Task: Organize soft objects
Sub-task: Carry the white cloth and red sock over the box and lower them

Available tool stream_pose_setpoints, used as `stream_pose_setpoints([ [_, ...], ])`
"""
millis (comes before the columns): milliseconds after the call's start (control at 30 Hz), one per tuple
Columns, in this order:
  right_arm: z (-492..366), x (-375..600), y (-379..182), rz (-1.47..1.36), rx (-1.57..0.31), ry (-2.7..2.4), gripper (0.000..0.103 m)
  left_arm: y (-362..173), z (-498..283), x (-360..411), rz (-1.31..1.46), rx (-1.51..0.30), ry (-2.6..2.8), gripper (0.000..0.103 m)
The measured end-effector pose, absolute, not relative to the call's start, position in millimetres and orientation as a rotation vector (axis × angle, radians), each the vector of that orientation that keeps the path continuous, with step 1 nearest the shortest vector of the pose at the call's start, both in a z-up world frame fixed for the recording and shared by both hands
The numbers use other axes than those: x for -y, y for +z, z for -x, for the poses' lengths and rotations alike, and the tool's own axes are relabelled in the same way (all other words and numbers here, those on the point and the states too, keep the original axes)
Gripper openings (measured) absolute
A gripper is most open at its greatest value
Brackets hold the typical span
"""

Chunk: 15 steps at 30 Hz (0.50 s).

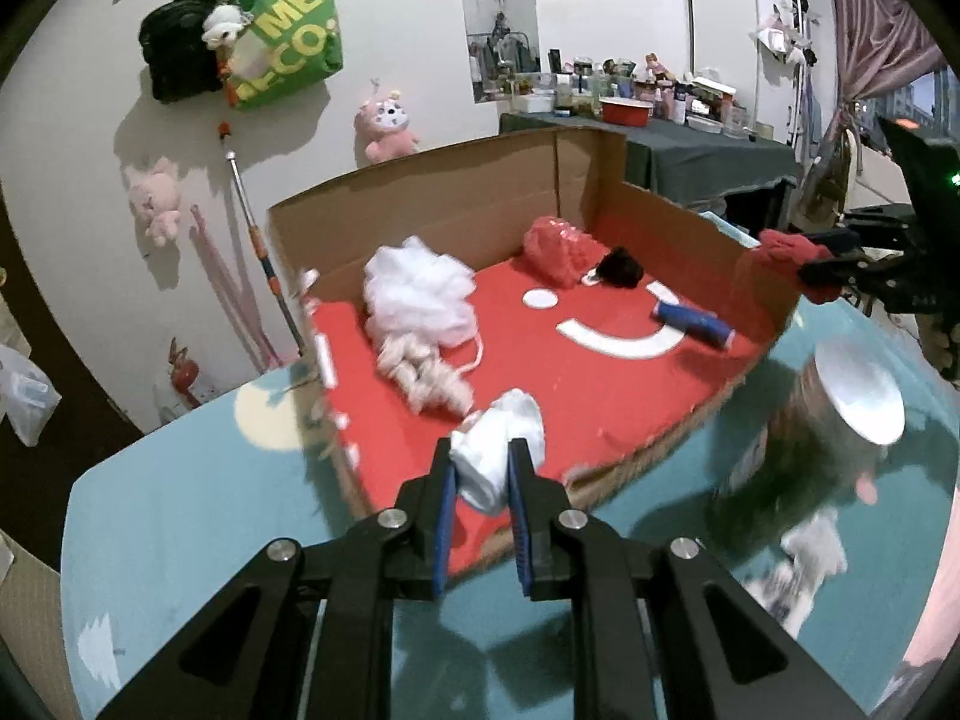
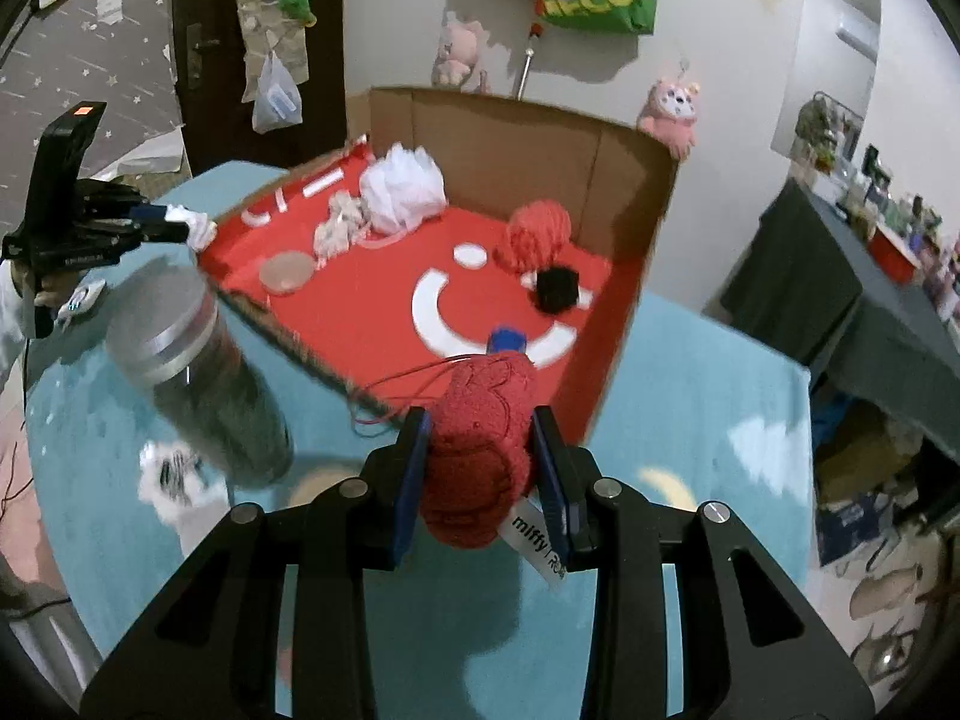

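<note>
Red knit toy (image 2: 480,456) was clamped in your right gripper (image 2: 480,468); left gripper (image 1: 480,468) pinched a white cloth wad (image 1: 498,450), both near the cardboard box (image 1: 468,204)

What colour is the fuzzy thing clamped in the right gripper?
Red plush, with a white tag; clearest in the right wrist view.

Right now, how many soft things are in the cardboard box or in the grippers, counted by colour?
White: 2 (mesh pouf; cloth in left gripper)
Red: 2 (fluffy ball; knit toy in right gripper)
Pale pink: 1 (bundle)
Black: 1 (tuft)
Blue: 1 (roll)
Total: 7
</note>
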State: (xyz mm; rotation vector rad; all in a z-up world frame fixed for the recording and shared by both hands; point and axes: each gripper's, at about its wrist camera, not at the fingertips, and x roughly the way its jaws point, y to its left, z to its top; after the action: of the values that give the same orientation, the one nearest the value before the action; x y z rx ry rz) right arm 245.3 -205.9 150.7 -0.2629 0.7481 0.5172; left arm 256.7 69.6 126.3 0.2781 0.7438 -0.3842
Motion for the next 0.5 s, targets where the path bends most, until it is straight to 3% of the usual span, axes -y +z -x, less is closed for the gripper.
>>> stream_pose_setpoints([
  [267,-296,171,171,0.238,-0.739,0.517,0.032,120,-305,-24,-0.280,-0.841,-0.394,0.017],
  [500,-363,134,162,0.201,-0.842,0.494,0.032,107,-337,12,-0.373,-0.899,-0.380,0.018],
])
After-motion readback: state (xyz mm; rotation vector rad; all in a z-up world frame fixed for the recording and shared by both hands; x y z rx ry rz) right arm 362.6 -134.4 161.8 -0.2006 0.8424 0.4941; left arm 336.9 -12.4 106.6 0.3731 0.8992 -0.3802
